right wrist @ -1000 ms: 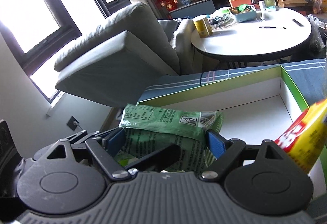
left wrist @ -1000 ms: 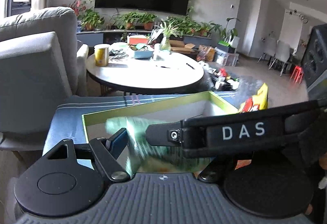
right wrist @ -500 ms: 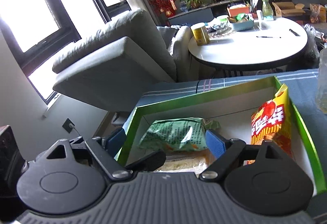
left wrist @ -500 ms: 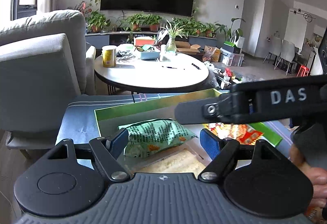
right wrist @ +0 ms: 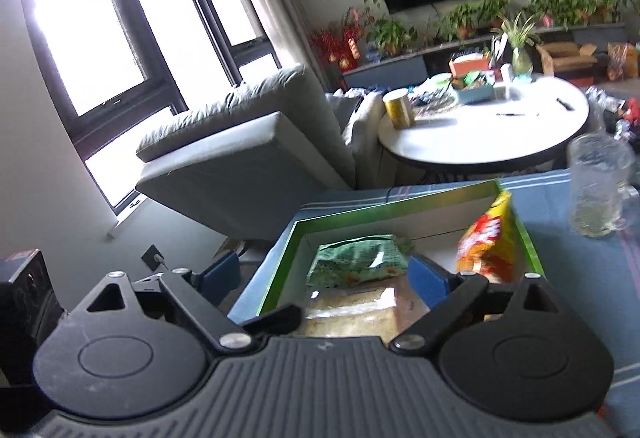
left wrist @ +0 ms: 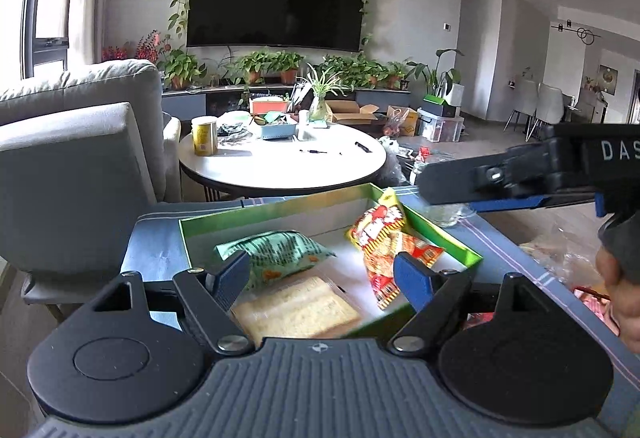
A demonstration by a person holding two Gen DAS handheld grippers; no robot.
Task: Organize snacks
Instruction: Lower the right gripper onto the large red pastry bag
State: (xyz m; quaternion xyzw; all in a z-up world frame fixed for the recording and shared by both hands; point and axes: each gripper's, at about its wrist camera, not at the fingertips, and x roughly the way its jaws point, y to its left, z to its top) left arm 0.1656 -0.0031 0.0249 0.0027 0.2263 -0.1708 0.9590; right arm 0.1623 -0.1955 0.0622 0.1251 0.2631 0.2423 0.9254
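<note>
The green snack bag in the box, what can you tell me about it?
The green snack bag is a puffy, crinkled plastic pouch, pale green with dark print and orange pictures. It lies flat on its side in the left part of the green-rimmed box, its near end overlapping a clear-wrapped pack of pale crackers. A red and yellow bag leans at the box's right side, apart from it. No gripper touches it.

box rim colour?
Bright green rim on the box, white inside. Clearest in the left wrist view.

Green snack bag [left wrist: 276, 252] — glossy crinkled plastic film; box [left wrist: 456, 243], smooth card walls; worktop [left wrist: 160, 258] at nine o'clock — matt striped cloth.
</note>
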